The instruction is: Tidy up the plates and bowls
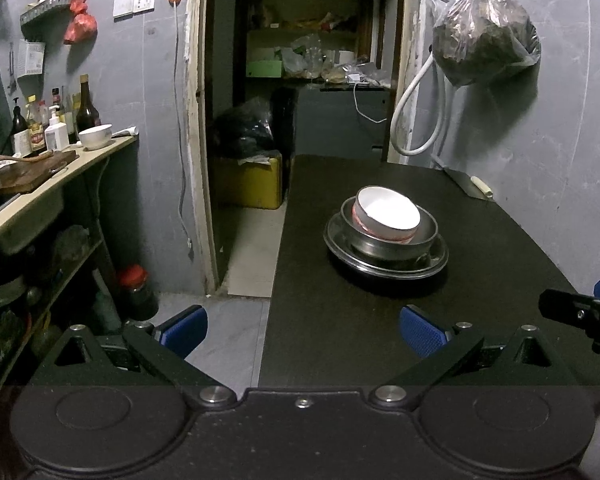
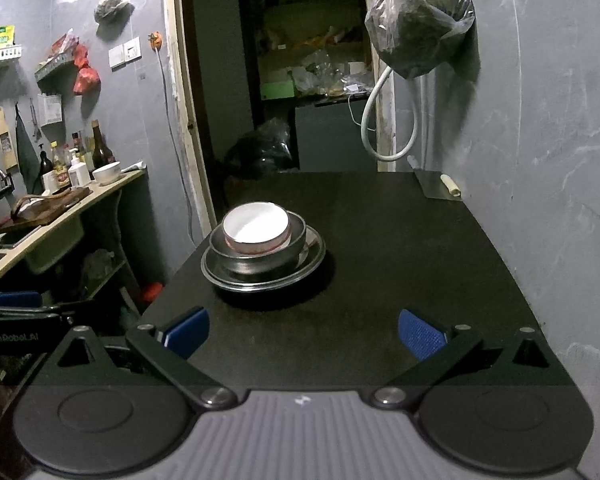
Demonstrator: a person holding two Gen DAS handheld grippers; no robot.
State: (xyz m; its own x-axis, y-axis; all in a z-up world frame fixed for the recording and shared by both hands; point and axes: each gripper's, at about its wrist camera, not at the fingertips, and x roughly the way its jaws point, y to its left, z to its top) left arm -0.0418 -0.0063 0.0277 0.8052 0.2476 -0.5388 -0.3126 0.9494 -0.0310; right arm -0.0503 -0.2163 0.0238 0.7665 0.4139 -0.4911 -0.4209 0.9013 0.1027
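Note:
A white bowl with a red band [image 1: 387, 213] sits inside a steel bowl [image 1: 428, 232], which sits on a steel plate [image 1: 380, 266] on the black table [image 1: 340, 340]. The same stack shows in the right wrist view: white bowl [image 2: 256, 227], steel bowl [image 2: 260, 262], steel plate [image 2: 312, 256]. My left gripper [image 1: 303, 330] is open and empty, short of the stack near the table's left edge. My right gripper [image 2: 303, 332] is open and empty, short of the stack over the table [image 2: 380, 280]. The right gripper's tip shows at the left wrist view's right edge [image 1: 580, 312].
A cleaver [image 1: 470, 184] lies at the table's far right by the wall. A counter [image 1: 40, 192] on the left holds bottles, a chopping board and another white bowl [image 1: 95, 135]. A bag [image 1: 484, 36] hangs on the right wall. A doorway [image 1: 300, 120] opens behind the table.

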